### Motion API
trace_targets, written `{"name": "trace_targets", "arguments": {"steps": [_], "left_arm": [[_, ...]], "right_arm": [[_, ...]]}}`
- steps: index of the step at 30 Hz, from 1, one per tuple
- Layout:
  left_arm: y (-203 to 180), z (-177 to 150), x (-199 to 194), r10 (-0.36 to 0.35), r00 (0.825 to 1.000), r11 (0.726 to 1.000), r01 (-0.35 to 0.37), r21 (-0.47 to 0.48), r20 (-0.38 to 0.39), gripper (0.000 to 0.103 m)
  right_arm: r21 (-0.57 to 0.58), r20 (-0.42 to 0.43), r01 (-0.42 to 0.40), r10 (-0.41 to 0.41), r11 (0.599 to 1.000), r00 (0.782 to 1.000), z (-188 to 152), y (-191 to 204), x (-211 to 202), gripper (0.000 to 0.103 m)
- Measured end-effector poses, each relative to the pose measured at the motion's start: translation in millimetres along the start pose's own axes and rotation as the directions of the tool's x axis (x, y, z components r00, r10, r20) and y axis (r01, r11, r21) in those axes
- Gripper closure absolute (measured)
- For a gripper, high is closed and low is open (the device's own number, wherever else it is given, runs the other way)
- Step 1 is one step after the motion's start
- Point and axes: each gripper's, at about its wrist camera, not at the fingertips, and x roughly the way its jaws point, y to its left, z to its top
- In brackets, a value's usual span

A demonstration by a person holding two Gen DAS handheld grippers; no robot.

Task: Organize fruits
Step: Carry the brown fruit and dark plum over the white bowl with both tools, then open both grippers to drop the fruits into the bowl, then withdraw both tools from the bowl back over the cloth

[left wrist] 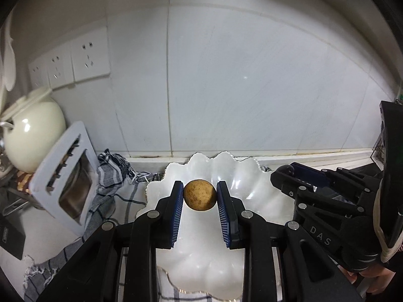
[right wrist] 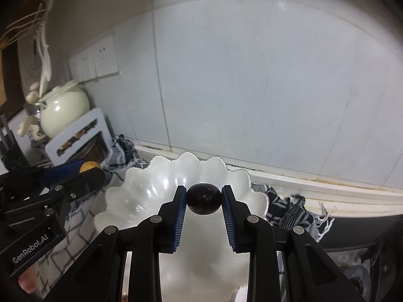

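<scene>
My left gripper [left wrist: 199,191] is shut on a round brown fruit [left wrist: 199,195] and holds it above a white scalloped bowl [left wrist: 252,188]. My right gripper [right wrist: 204,195] is shut on a dark purple round fruit [right wrist: 203,198] above the same bowl [right wrist: 141,196]. In the left wrist view the right gripper [left wrist: 287,172] is at the right, the dark fruit [left wrist: 286,169] showing at its tip. In the right wrist view the left gripper [right wrist: 88,170] is at the left, the brown fruit [right wrist: 88,166] showing at its tip.
The bowl sits on a checked cloth [left wrist: 110,183] on a counter against a white tiled wall [left wrist: 252,88]. At the left stand a white rack [left wrist: 65,176], a cream pot [left wrist: 32,130] and wall sockets [left wrist: 75,63].
</scene>
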Motion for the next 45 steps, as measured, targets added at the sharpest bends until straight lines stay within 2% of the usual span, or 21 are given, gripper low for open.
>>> {"name": "trace_targets", "arguments": {"steps": [9, 14, 21, 22, 24, 25, 27, 29, 31, 35, 45], "left_arm": [[6.7, 2.7, 66.2, -0.017, 0.988, 0.999, 0.011, -0.04, -0.152, 0.076], [12.8, -5.7, 98.4, -0.03, 0.971, 0.997, 0.012, -0.075, -0.237, 0.076], [14.3, -19.7, 121.2, -0.016, 0.95, 0.998, -0.003, -0.06, -0.312, 0.075], [14.1, -20.5, 123.0, -0.01, 0.948, 0.999, -0.008, -0.053, -0.319, 0.075], [15.7, -20.8, 122.5, 0.001, 0.946, 0.998, -0.019, -0.053, -0.323, 0.067], [17.0, -20.6, 121.9, 0.005, 0.947, 0.998, -0.024, -0.057, -0.322, 0.062], [18.4, -19.6, 119.6, 0.013, 0.948, 0.998, -0.032, -0.053, -0.317, 0.059], [18.9, -18.2, 116.4, 0.024, 0.95, 0.998, -0.041, -0.05, -0.313, 0.054], [18.7, -16.5, 112.1, 0.034, 0.951, 0.998, -0.05, -0.044, -0.306, 0.053], [19.8, -12.5, 91.9, 0.062, 0.962, 0.997, -0.075, -0.036, -0.267, 0.045], [13.8, -3.9, 12.5, 0.125, 0.988, 0.992, -0.126, -0.014, -0.087, 0.027]], "right_arm": [[0.019, -0.129, -0.002, 0.005, 1.0, 0.992, 3.2, -11.4, 56.4, 0.073], [0.035, -0.205, -0.001, 0.008, 0.999, 0.979, 0.6, -16.7, 83.6, 0.073], [0.056, -0.291, -0.009, 0.025, 0.998, 0.956, -5.2, -20.0, 108.3, 0.073], [0.059, -0.3, -0.01, 0.027, 0.998, 0.954, -6.4, -20.3, 110.5, 0.072], [0.061, -0.31, -0.007, 0.026, 0.998, 0.95, -8.1, -20.9, 112.7, 0.071], [0.067, -0.319, -0.006, 0.027, 0.998, 0.947, -9.1, -21.8, 114.6, 0.066], [0.086, -0.326, 0.007, 0.021, 0.996, 0.945, -10.8, -23.6, 114.9, 0.059], [0.082, -0.323, 0.015, 0.012, 0.996, 0.946, -11.4, -24.0, 113.2, 0.059], [0.083, -0.321, 0.019, 0.009, 0.996, 0.947, -11.6, -25.2, 109.6, 0.059], [0.071, -0.295, 0.032, -0.01, 0.997, 0.955, -9.6, -26.2, 95.6, 0.059], [0.05, -0.181, 0.029, -0.019, 0.998, 0.983, -8.0, -20.8, 32.3, 0.055]]}}
